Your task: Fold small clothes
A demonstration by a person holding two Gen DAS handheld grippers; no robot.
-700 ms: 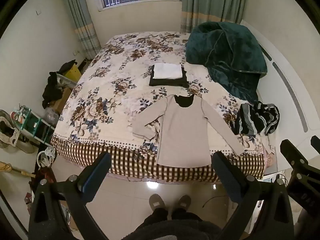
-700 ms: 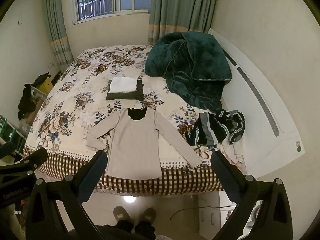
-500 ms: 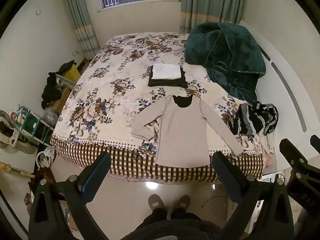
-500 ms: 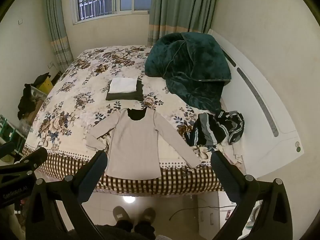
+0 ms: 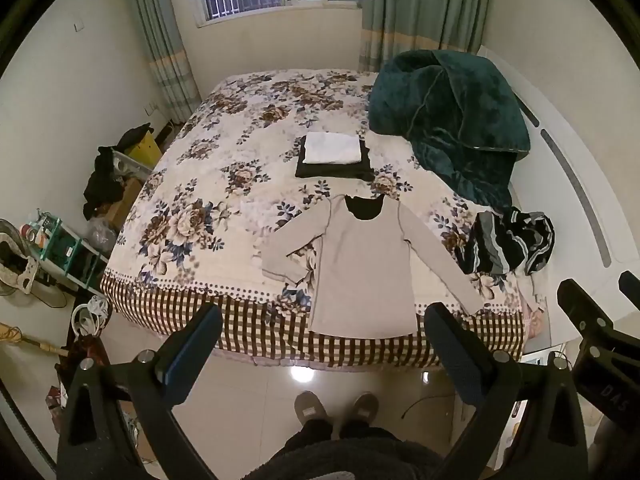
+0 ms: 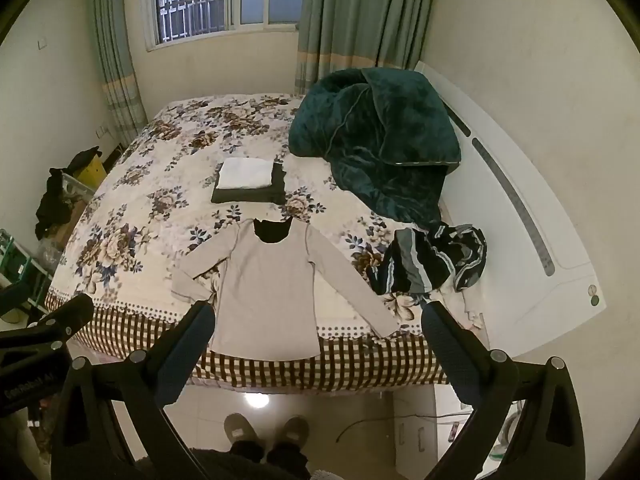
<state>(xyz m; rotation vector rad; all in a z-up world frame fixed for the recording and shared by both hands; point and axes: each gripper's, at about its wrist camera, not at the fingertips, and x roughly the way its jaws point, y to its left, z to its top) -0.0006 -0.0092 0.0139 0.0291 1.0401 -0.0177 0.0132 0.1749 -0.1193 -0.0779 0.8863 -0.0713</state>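
A beige long-sleeved top [image 5: 362,268] [image 6: 268,288] lies flat on the floral bed [image 5: 224,184] [image 6: 160,184], hem over the near checked edge, its left sleeve bent back. Behind it sits a folded stack, white piece [image 5: 331,148] [image 6: 245,173] on a dark one [image 5: 366,168] [image 6: 278,192]. A crumpled black, grey and white striped garment [image 5: 506,242] [image 6: 430,262] lies at the bed's right edge. My left gripper [image 5: 320,334] and right gripper [image 6: 316,330] are both open and empty, held high above the floor in front of the bed.
A dark green blanket [image 5: 448,120] [image 6: 376,136] is heaped at the bed's far right by the white headboard [image 6: 520,216]. Shelves and clutter [image 5: 52,240] stand left of the bed. The person's feet [image 5: 336,408] are on the tiled floor.
Both views have drifted very slightly; the clothes on the bed have not moved. Both grippers stay open.
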